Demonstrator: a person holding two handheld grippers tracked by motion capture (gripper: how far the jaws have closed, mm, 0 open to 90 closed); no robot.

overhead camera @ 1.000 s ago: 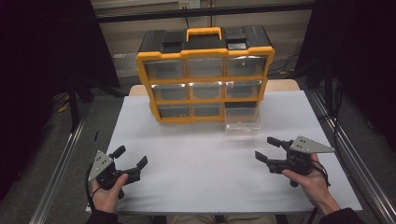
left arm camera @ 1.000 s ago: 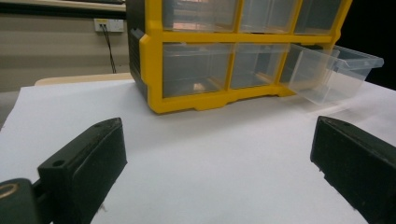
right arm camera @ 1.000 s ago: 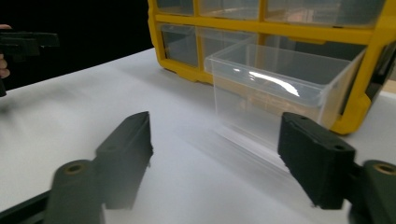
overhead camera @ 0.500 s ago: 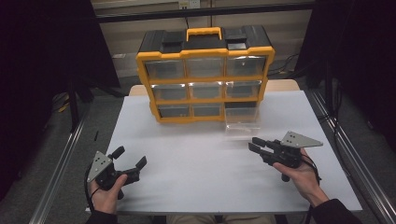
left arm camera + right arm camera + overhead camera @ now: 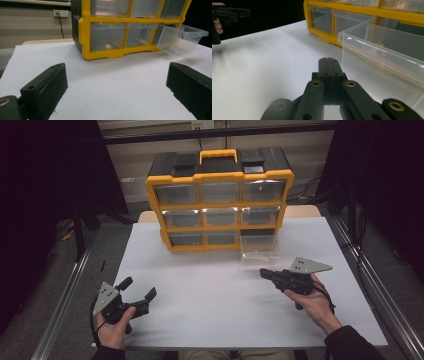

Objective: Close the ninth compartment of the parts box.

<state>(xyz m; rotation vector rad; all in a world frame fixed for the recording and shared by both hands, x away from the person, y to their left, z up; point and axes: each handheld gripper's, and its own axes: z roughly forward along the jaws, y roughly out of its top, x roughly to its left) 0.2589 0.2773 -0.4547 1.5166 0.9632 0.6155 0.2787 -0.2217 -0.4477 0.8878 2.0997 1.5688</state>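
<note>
My right tool [image 5: 264, 273], right of centre in the high view, has just been closing; its jaws now meet with nothing between them, tips just short of the clear drawer [image 5: 259, 249] that sticks out of the bottom right slot of the yellow drawer cabinet [image 5: 220, 200] at upper centre. In the right gripper view that drawer fills the right side. My left tool [image 5: 137, 290], lower left, rests gaping and empty on the white table [image 5: 210, 295]

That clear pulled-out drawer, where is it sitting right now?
In the high view the clear drawer juts from the bottom right slot of the yellow cabinet, ahead of the shut right gripper.
</note>
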